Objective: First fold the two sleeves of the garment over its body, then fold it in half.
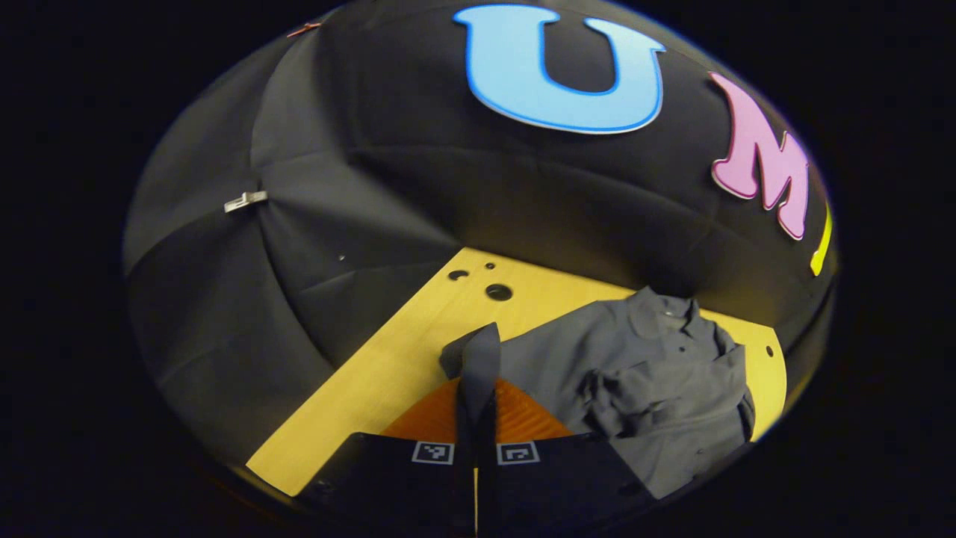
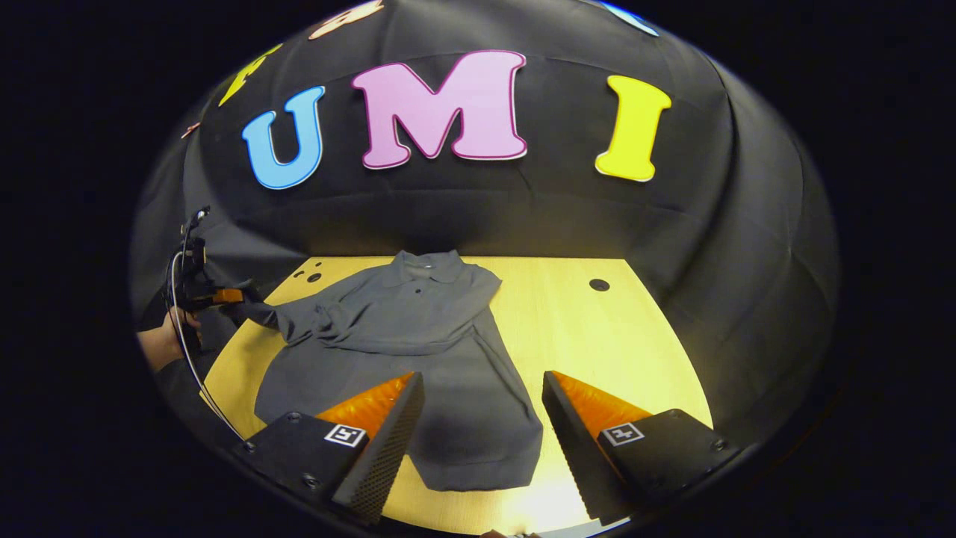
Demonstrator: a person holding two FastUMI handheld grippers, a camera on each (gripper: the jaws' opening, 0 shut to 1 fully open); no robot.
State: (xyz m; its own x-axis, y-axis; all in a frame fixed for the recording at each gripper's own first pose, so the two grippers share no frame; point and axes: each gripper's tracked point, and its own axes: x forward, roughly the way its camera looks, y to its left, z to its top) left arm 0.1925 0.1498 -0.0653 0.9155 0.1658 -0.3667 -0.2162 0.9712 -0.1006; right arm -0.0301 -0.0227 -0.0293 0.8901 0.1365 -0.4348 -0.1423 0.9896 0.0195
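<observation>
Grey, soft and creased, the collared garment (image 1: 635, 373) lies on the wooden table (image 1: 388, 359) in the left gripper view, where the left gripper (image 1: 476, 403) is clenched on its cuff (image 1: 478, 359). In the right gripper view the garment (image 2: 418, 351) spreads mid-table, one sleeve (image 2: 299, 317) stretched sideways off the body; the right gripper (image 2: 482, 418) hangs released above its hem.

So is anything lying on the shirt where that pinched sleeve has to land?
Nothing visible does. The left tool pinches one sleeve of the grey collared shirt. The other sleeve already lies folded across the chest; otherwise the body is bare.
</observation>
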